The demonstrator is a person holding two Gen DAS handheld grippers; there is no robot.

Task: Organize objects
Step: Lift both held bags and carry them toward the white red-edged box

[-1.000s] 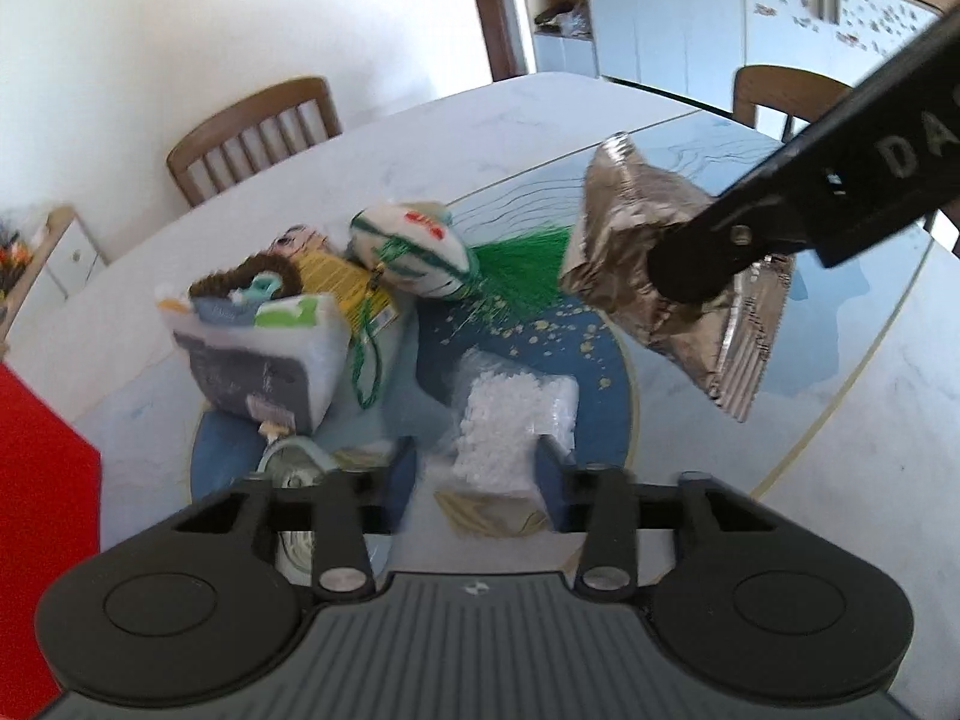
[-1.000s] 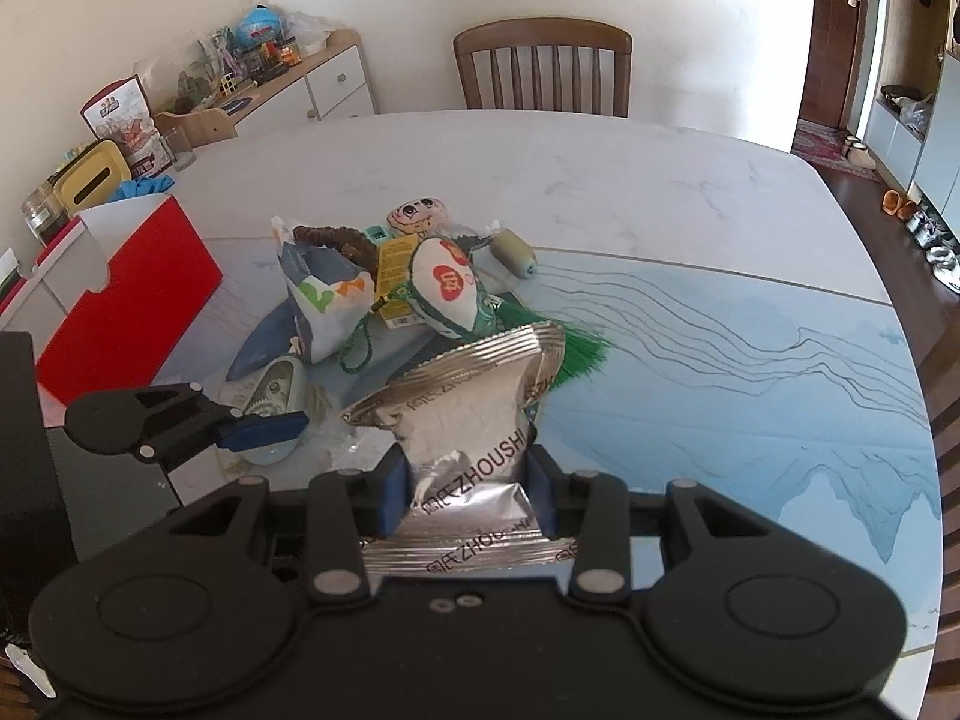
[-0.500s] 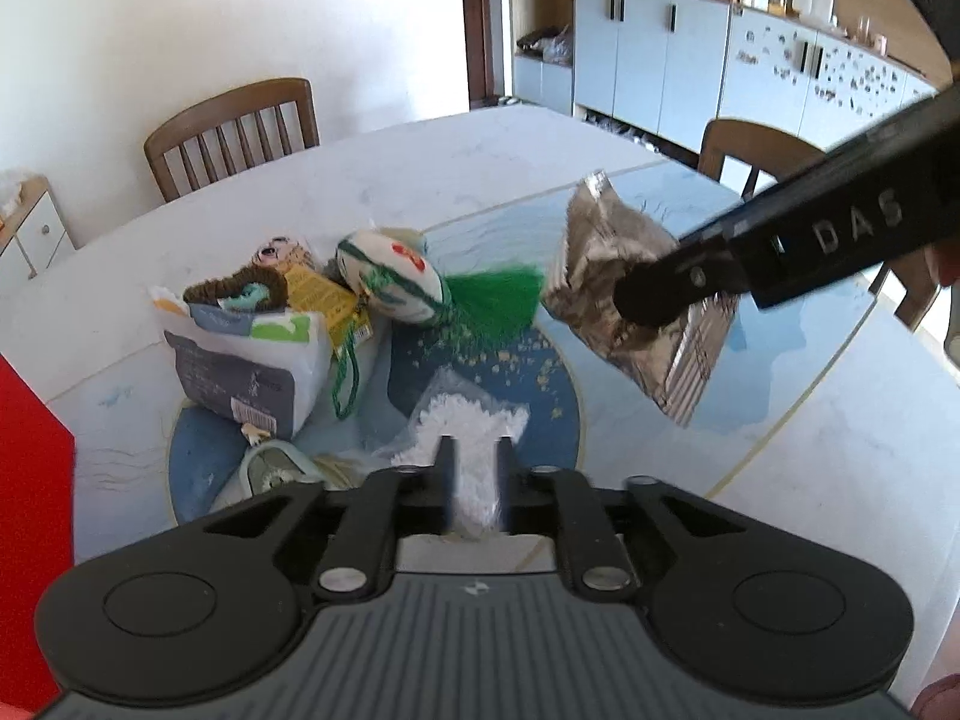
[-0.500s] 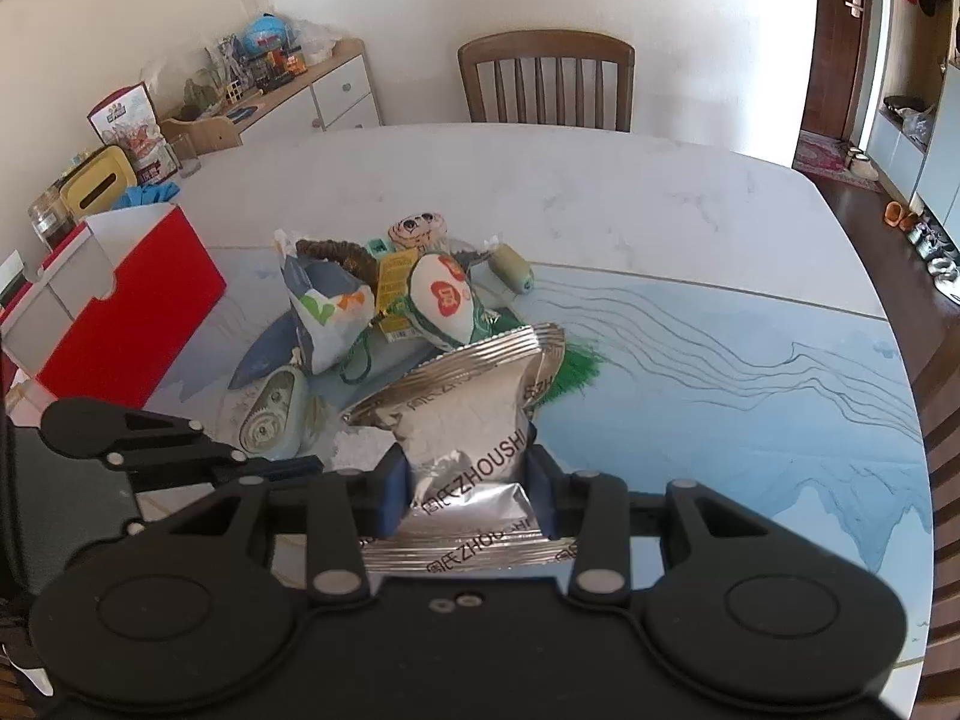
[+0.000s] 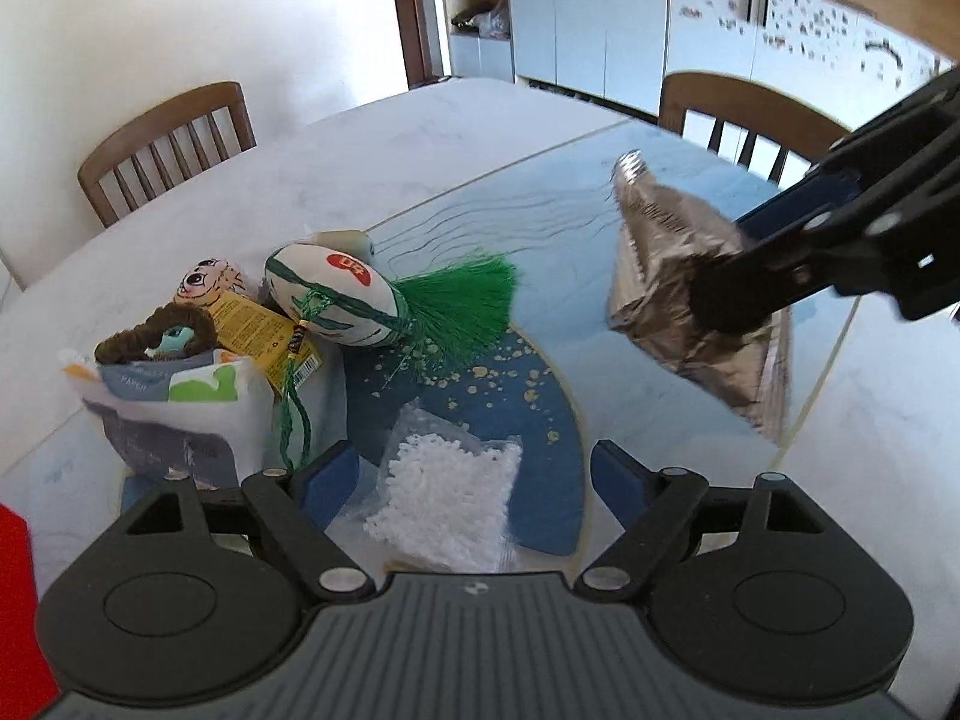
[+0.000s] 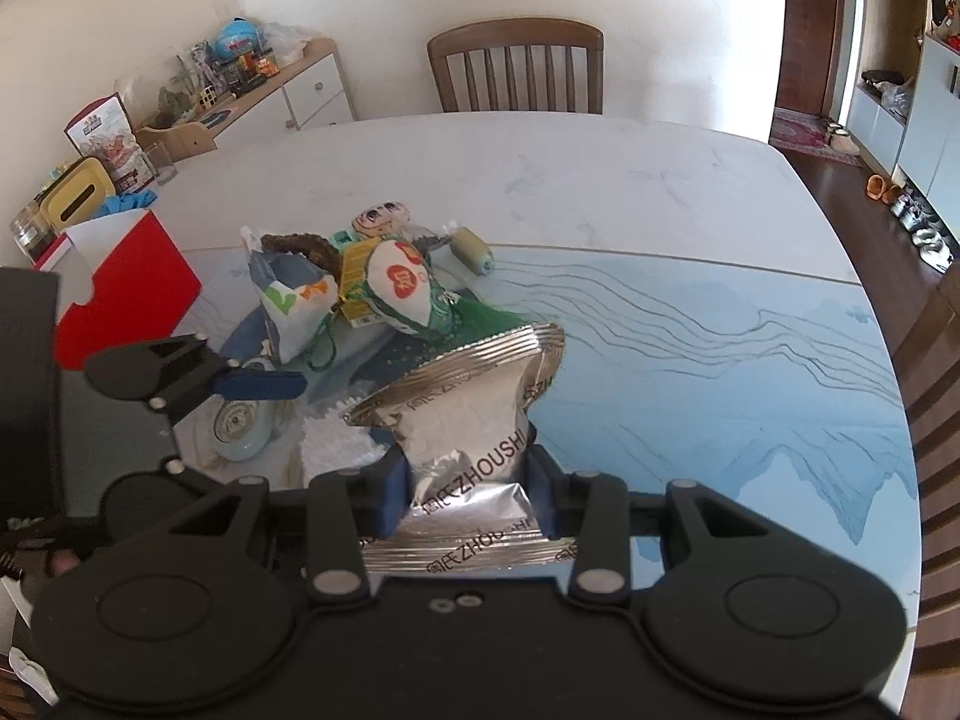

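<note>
My right gripper [image 6: 462, 489] is shut on a silver foil snack bag [image 6: 462, 408] and holds it above the table; the bag also shows at the right of the left wrist view [image 5: 678, 288]. My left gripper [image 5: 474, 480] is open, its jaws wide apart on either side of a clear bag of white pellets [image 5: 444, 492] lying on the blue mat. Behind it lies a pile: a white and green pouch with a green tassel [image 5: 342, 294], a paper tissue pack [image 5: 174, 414], a yellow tagged item [image 5: 258, 324] and a small doll face [image 5: 207, 279].
A red box [image 6: 120, 288] stands at the left of the table. A pale blue round device [image 6: 240, 426] lies by the pile. A small cylinder [image 6: 474, 252] lies behind the pile. Wooden chairs [image 6: 516, 66] stand at the table's edges. A sideboard with clutter [image 6: 240, 84] is at the far left.
My left gripper closed half a second ago and has now opened wide over the pellet bag. The right gripper keeps holding the foil bag, shifted slightly.
</note>
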